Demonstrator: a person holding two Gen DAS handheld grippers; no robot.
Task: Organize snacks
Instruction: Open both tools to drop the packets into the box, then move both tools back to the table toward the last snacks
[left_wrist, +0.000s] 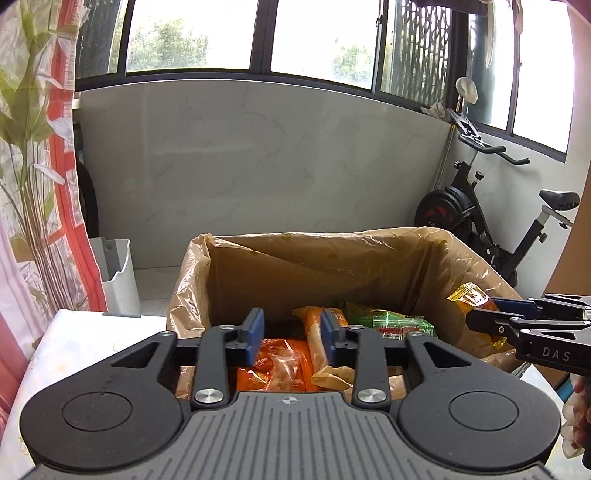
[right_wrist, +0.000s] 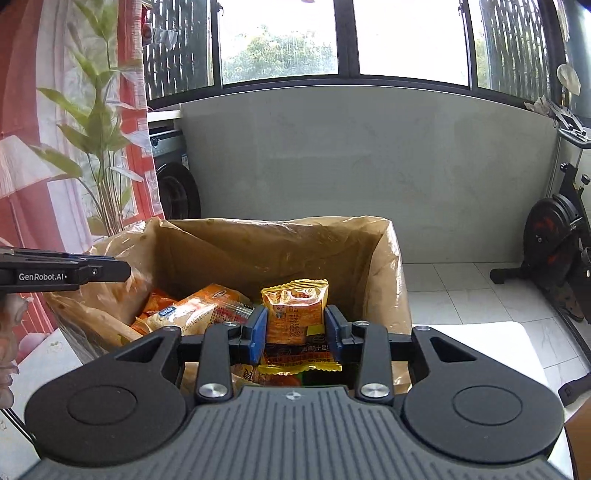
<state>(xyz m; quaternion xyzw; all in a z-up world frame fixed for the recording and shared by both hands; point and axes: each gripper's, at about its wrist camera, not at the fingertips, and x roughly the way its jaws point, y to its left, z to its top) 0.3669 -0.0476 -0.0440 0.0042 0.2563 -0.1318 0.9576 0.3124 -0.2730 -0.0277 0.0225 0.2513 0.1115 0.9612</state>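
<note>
A cardboard box lined with a brown plastic bag (left_wrist: 369, 266) holds several snack packets, orange (left_wrist: 273, 365) and green (left_wrist: 391, 319). My left gripper (left_wrist: 292, 334) is open and empty, hovering over the near edge of the box. My right gripper (right_wrist: 295, 328) is shut on a yellow-orange snack packet (right_wrist: 295, 306), held upright over the box (right_wrist: 266, 251). The same packet (left_wrist: 471, 297) shows in the left wrist view at the box's right rim, clamped by the right gripper (left_wrist: 491, 314). The left gripper's fingers (right_wrist: 103, 271) show at the left of the right wrist view.
The box stands on a white patterned table (left_wrist: 92, 339). A white bin (left_wrist: 118, 277) stands on the floor to the left, by a red and white curtain (left_wrist: 55, 184). An exercise bike (left_wrist: 491, 214) stands at the right. A marble wall (left_wrist: 258, 166) rises behind.
</note>
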